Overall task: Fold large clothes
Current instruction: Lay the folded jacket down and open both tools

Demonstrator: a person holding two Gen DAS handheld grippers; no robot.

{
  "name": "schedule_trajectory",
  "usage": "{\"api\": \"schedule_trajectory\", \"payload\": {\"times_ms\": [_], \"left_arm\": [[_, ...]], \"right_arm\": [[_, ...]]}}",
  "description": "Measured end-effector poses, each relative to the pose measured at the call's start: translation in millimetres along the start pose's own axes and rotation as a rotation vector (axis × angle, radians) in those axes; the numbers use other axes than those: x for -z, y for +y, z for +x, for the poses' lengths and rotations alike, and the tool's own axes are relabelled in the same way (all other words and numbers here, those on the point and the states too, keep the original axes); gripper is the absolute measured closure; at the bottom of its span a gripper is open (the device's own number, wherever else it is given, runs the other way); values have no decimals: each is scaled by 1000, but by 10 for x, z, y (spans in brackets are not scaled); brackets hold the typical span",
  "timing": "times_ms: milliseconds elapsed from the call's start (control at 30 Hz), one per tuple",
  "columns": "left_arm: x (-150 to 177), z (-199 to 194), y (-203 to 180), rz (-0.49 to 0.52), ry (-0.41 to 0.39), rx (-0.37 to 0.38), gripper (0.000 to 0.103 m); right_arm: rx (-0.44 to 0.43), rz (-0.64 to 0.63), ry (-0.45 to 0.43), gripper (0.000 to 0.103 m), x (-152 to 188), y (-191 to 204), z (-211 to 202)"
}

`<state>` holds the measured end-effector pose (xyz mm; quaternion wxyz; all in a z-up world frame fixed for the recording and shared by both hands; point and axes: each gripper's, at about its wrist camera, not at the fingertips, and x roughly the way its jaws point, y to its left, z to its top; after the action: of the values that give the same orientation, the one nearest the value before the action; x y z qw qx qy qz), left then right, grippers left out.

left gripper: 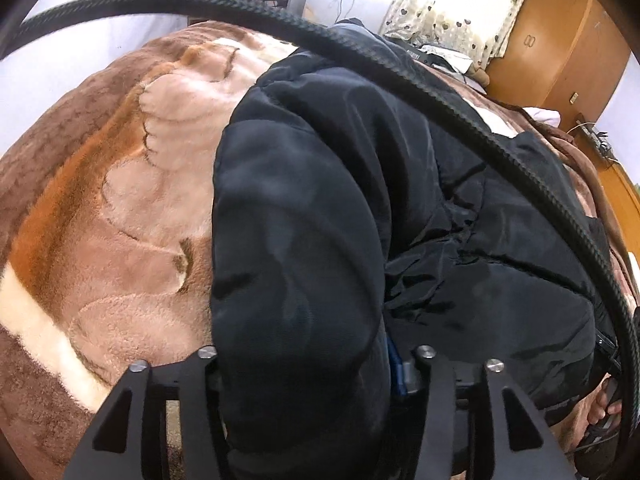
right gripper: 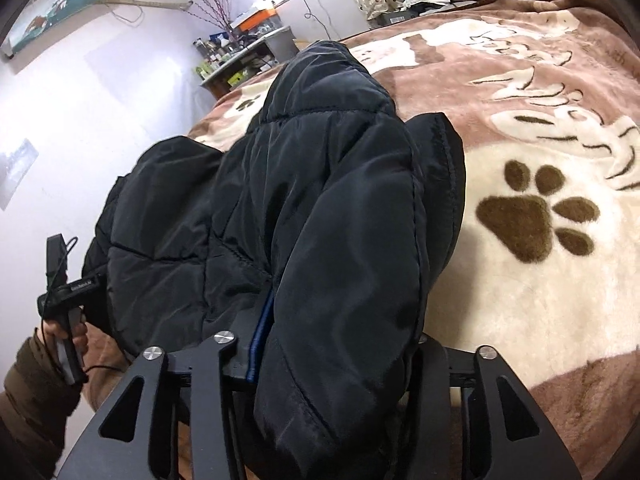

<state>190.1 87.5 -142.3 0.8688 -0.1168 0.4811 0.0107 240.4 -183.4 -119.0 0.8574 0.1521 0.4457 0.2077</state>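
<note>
A bedroom: a bed covered by a plush brown-and-cream blanket (right gripper: 520, 264) with dark paw prints and cursive lettering too warped to read, lilac walls behind it.

The left gripper (left gripper: 312, 364) is clamped on a thick fold of the black puffer jacket (left gripper: 320, 208); the padded cloth bulges up between its jaws and hides the fingertips, with a strip of blue lining showing just beside the right-hand finger. From there the jacket runs forward and to the right across the blanket, bunched and creased. A black braided cable (left gripper: 400, 68) arcs over it from the left edge to the lower right.

The right gripper (right gripper: 320, 344) is likewise closed on the jacket (right gripper: 304, 184), a quilted fold rising between the jaws with a blue edge by the left-hand finger. The rest of the garment lies ahead and to the left, piled in a mound on the bed. At the left edge of this view, a hand (right gripper: 64, 332) in a brown sleeve holds the other gripper's handle; a small label on it is too small to read.

Farther back stand a cluttered table (right gripper: 248, 56) with bottles and an orange-lidded box (right gripper: 256, 16), contents unclear, a heart-print curtain (left gripper: 460, 4) and a wooden cabinet (left gripper: 560, 56).
</note>
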Motion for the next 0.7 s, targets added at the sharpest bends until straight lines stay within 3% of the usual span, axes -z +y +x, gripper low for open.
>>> {"api": "schedule_trajectory", "payload": {"times_ms": [133,333,567,700], "left_arm": [[27,5,28,-19,3,7,38],[-2,-10,168,-55,3,16,35],[-36,-219,218,-85,-27,-6,27],[-56,-537,174,-81,-93,-29,18]], "right_arm": [[35,-13,16,46,2,42,-20],[137,-53,6,29,1,131,-90],[289,-132,-43,24,-45,327,-310],[348,-181,-66,24,-41,519,-452]]}}
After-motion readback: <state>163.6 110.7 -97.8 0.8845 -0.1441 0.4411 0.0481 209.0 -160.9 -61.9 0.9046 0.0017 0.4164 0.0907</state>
